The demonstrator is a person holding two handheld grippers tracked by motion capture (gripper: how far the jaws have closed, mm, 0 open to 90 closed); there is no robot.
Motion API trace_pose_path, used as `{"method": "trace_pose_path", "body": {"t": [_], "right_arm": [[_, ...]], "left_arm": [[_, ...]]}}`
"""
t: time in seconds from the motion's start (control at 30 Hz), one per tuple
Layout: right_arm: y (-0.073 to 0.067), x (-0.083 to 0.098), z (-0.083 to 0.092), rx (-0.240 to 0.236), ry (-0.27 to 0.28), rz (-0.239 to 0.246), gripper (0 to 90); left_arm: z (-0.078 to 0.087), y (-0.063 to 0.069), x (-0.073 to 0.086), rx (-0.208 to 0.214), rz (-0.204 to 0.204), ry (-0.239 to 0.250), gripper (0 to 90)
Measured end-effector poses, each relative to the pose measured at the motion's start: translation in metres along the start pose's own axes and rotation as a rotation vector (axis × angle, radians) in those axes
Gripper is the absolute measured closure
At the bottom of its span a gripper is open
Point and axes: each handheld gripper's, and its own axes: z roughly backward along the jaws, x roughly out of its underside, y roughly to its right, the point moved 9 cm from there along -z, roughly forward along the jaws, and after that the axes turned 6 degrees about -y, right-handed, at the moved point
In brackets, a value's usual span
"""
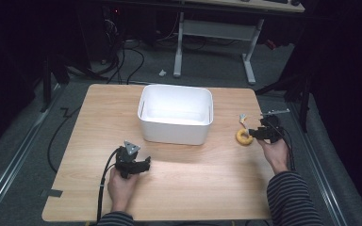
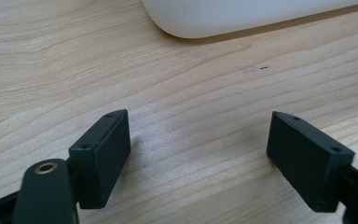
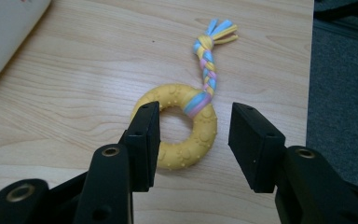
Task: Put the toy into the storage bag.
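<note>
A yellow knobbly ring toy (image 1: 243, 137) with a braided blue, pink and yellow tail (image 3: 207, 70) lies flat on the wooden table near its right edge. My right gripper (image 1: 253, 133) reaches it from the right. In the right gripper view the ring (image 3: 200, 137) sits between the jaws of that gripper (image 3: 195, 114): the left jaw overlaps the ring's left side, the right jaw stands off it with a gap. My left gripper (image 1: 146, 165) rests low over the table's front left, open (image 2: 198, 126), with bare wood between its jaws.
A white plastic bin (image 1: 172, 132) stands at the table's middle back; its rounded corner shows in the left gripper view (image 2: 242, 16) and the right gripper view (image 3: 4, 32). The table's right edge (image 3: 310, 70) runs just beyond the toy, with dark floor past it.
</note>
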Motion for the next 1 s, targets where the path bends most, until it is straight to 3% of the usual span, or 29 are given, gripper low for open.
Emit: {"method": "trace_pose_path", "body": {"t": [0.23, 0.73, 1.0], "right_arm": [[0.003, 0.000, -0.008, 0.007, -0.015, 0.004, 53.7], [0.004, 0.000, -0.034, -0.006, -0.048, -0.041, 52.5], [0.005, 0.003, -0.042, 0.023, -0.078, -0.032, 53.3]], "left_arm": [[0.000, 0.000, 0.000, 0.001, -0.001, -0.002, 21.9], [0.000, 0.000, 0.000, -0.001, -0.001, -0.001, 21.9], [0.000, 0.000, 0.000, -0.001, -0.001, -0.001, 21.9]]}}
